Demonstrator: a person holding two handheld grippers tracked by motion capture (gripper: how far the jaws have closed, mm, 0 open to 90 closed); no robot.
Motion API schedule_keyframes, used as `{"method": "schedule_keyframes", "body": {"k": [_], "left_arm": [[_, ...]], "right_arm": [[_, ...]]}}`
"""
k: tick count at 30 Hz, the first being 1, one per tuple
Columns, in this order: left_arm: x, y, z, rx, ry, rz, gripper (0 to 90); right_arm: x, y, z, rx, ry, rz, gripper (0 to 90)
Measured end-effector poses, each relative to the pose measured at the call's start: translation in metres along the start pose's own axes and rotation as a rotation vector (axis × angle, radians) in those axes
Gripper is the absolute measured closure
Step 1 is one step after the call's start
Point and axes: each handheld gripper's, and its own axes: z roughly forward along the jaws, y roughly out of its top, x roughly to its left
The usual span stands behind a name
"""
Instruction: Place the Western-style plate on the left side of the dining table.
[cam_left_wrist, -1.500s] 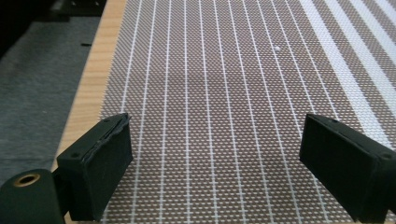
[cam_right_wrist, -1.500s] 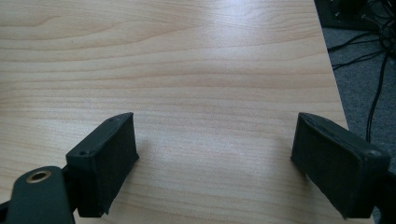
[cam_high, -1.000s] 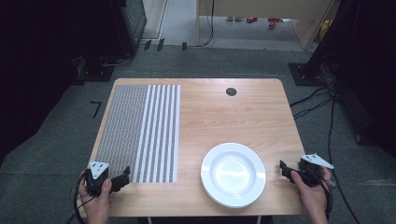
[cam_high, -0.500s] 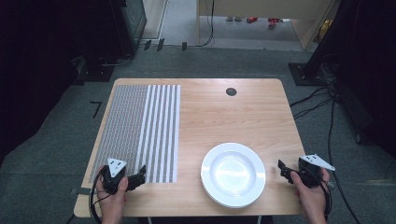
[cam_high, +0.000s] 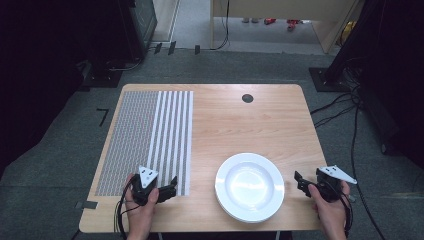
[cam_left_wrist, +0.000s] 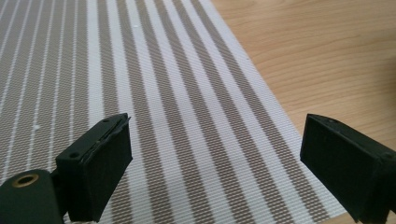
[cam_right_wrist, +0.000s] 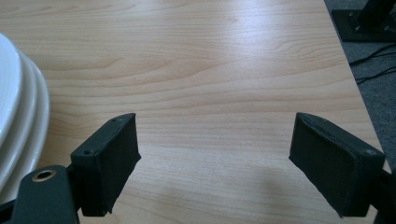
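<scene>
On the left side of the desk (cam_high: 240, 125) we are holding our left gripper (cam_high: 169, 189) low over the near right corner of the striped placemat (cam_high: 150, 135), with its jaws standing wide apart and nothing between them. Through the left gripper view we are looking along the stripes of the placemat (cam_left_wrist: 177, 107), whose right edge is running up and away beside bare wood. The mat is lying flat, its long axis running from the near edge of the desk toward the far edge, and its stripes are following the same line. Our left gripper is pointing rightward toward the plates, with the mat's corner directly beneath it, so we judge this hand to be the nearer one for gripping that corner.

Moving right, the stack of white plates (cam_high: 250, 186) is sitting near the front edge of the desk, between our two hands and just clear of the mat. Being round, the stack is pointing no particular way.

Farther right, we are holding our right gripper (cam_high: 299, 181) just beside the stack, its jaws also spread apart and empty, aimed leftward at the plates. In the right gripper view the rims of the stacked plates (cam_right_wrist: 18, 116) are curving along the left edge.
</scene>
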Motion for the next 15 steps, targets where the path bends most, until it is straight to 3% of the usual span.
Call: {"method": "schedule_keyframes", "body": {"k": [15], "left_arm": [[-0.032, 0.010, 0.012, -0.001, -0.066, 0.041, 9.0]], "right_arm": [[0.013, 0.002, -0.004, -0.024, 0.027, 0.008, 15.4]]}}
